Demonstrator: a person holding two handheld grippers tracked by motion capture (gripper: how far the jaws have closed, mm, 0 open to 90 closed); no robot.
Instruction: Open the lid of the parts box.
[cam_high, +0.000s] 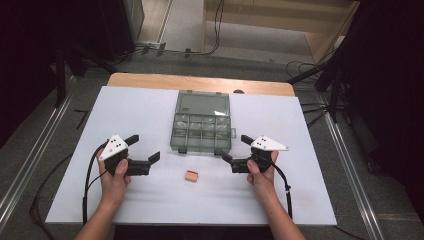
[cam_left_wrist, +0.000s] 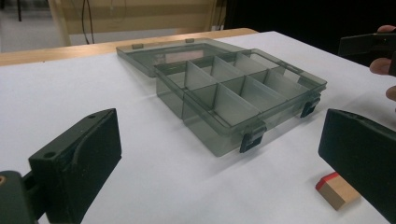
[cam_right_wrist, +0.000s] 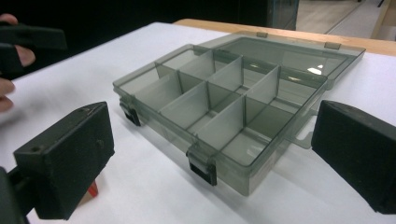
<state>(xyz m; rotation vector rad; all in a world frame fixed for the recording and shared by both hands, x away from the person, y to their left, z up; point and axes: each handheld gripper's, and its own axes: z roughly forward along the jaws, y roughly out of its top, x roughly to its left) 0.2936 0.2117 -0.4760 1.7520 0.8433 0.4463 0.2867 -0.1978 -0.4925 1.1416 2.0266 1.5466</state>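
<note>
A smoky clear plastic organiser box lies open mid-table, its lid folded flat behind several empty compartments. A small tan block with a red edge rests in front of the box, also low right in the left gripper view. My left gripper is held open left of the block, nothing between its jaws. To the block's right, my right gripper is open too and holds nothing. Both point inward toward the box's front latches.
A white sheet covers the wooden table. Black cables trail from both grippers toward the near edge. Floor rails and cables lie around the table; dark stands sit at the far left and right.
</note>
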